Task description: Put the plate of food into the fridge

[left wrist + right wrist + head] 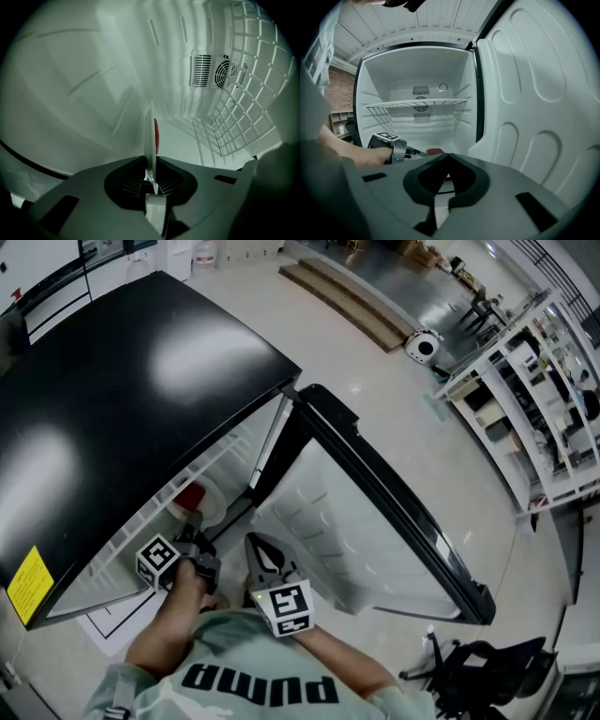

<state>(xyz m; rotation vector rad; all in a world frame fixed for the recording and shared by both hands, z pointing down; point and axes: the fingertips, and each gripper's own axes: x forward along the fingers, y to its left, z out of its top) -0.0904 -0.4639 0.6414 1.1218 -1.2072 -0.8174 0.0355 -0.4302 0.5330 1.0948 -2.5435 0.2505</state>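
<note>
Left gripper view shows the left tongs [152,180] clamped on the near rim of the plate [149,136], which that tilted camera sees edge-on. The red food [156,136] sits towards the plate's far side. The right tongs [447,161] are closed on nothing and hang just outside the fridge [375,84], beside the open door [534,93] on the right.

The plate is already inside the fridge, low down under the wire shelf [417,103] and, as far as I can tell, not yet resting on the floor of the compartment.

The main risk, I judge, is the grip. The tongs pinch only one thin edge, so the weight of the plate and food hangs out beyond them. A small roll of the wrist could tip the plate and slide the food off. Letting go before the plate lies flat would drop it. Pushing it further in could knock its far edge on the back wall or the shelf above.

As for contents, the fridge holds the shelf and the plate, and nothing else shows. The plate carries only the red food. The door's moulded inner face looks bare.
</note>
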